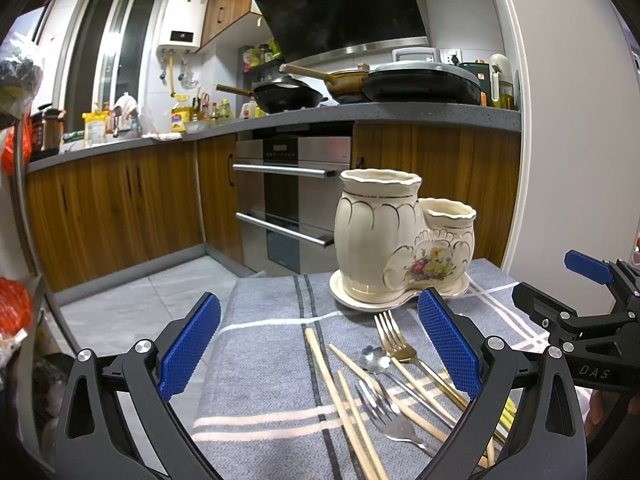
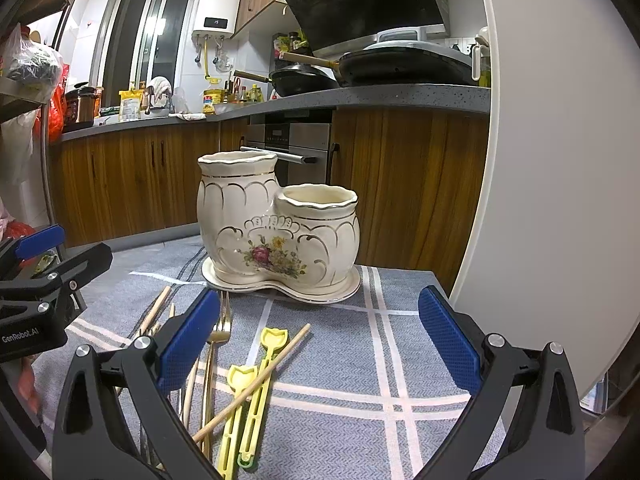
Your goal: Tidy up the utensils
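Though both agape, grippers (image 1: 319, 344) (image 2: 319, 344) above utensils (image 1: 384, 380)

On my left wrist view, the black body of the right gripper (image 1: 588, 280) carries the pale letters "DAS". On my right wrist view, the black body of the left gripper (image 2: 44, 256) bears "GenRobot.AI" in white. The display of the white water heater (image 2: 216, 10) on the far wall shows what I read as "15". I cannot make out the oven panel markings or the labels on the counter bottles.
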Demonstrator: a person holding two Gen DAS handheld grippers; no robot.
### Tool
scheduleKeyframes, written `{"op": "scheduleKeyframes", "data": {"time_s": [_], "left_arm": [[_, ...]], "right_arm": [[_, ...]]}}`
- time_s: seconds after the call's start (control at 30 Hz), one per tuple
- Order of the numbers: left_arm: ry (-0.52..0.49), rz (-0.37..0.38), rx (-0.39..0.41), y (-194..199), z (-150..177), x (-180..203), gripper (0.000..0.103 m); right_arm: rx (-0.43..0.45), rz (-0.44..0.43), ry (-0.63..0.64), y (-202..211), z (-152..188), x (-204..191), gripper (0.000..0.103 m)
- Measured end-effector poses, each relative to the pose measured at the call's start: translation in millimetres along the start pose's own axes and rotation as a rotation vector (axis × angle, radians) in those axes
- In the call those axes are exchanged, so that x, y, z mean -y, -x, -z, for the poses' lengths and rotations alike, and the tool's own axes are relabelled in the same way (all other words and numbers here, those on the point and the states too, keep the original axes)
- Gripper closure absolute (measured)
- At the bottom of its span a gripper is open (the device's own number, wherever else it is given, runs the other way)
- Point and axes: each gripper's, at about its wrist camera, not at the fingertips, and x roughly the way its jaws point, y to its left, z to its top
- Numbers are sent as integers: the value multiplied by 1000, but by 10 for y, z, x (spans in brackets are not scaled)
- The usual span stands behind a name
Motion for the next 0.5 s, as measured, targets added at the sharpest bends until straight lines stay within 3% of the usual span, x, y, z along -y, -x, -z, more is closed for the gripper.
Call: {"op": "scheduleKeyframes", "data": {"time_s": [0.5], "left_arm": [[-6, 2, -4, -49, 21, 47, 5]], "right_arm": [[-32, 15, -19, -72, 19, 50, 5]]}}
